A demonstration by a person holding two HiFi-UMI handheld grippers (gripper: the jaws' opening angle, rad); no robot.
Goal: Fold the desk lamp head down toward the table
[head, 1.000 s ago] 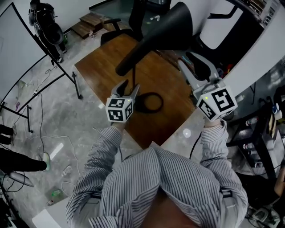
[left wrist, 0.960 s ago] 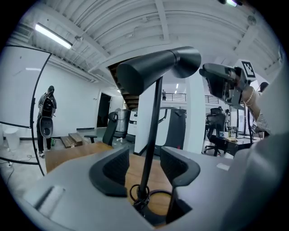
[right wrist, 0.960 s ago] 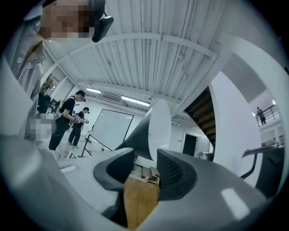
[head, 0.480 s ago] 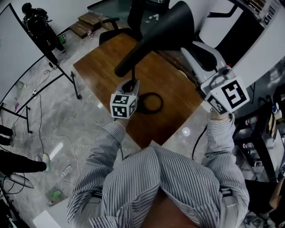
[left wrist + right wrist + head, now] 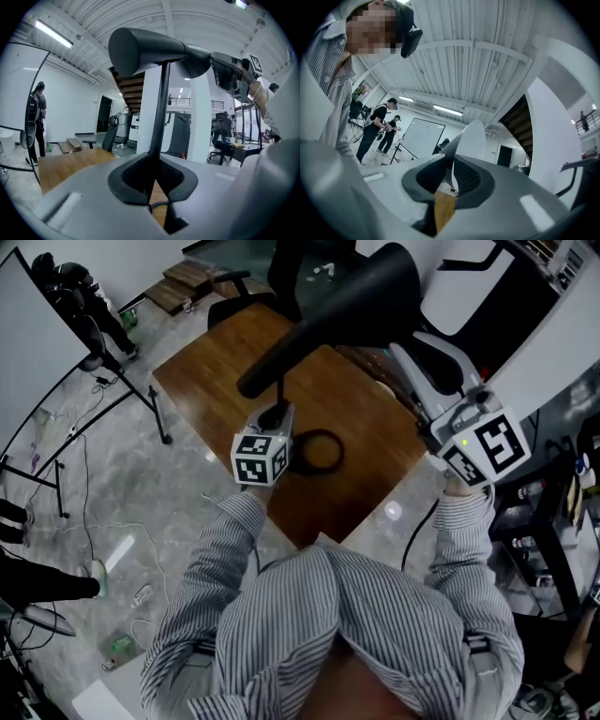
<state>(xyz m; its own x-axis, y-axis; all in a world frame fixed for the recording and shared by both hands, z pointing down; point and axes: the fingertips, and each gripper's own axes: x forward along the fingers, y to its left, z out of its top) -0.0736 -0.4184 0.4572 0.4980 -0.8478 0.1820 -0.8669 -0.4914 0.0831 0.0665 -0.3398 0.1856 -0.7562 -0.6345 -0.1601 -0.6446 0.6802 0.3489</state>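
Observation:
A black desk lamp stands on the wooden table [image 5: 206,381], with a ring base [image 5: 319,454], a thin stem [image 5: 280,395] and a long cone-shaped head [image 5: 356,306] lying nearly level above. My left gripper [image 5: 278,416] has its jaws closing, with the pads pressed on the stem [image 5: 159,108] low down. In the left gripper view [image 5: 152,176] the head [image 5: 150,49] hangs overhead. My right gripper [image 5: 412,341] is raised at the head's wide end. Its jaws are closing, and the shade's rim [image 5: 471,140] is pinched between its pads [image 5: 450,180].
A black office chair [image 5: 309,259] stands behind the table, and a whiteboard stand [image 5: 103,357] on the floor to its left. A dark shelf unit [image 5: 553,521] is at the right. One person [image 5: 37,117] stands far left, others [image 5: 379,126] by the whiteboard.
Both grippers went from open to closed. The left moved in onto the stem. The right rose to the head's wide end and clamped its rim.

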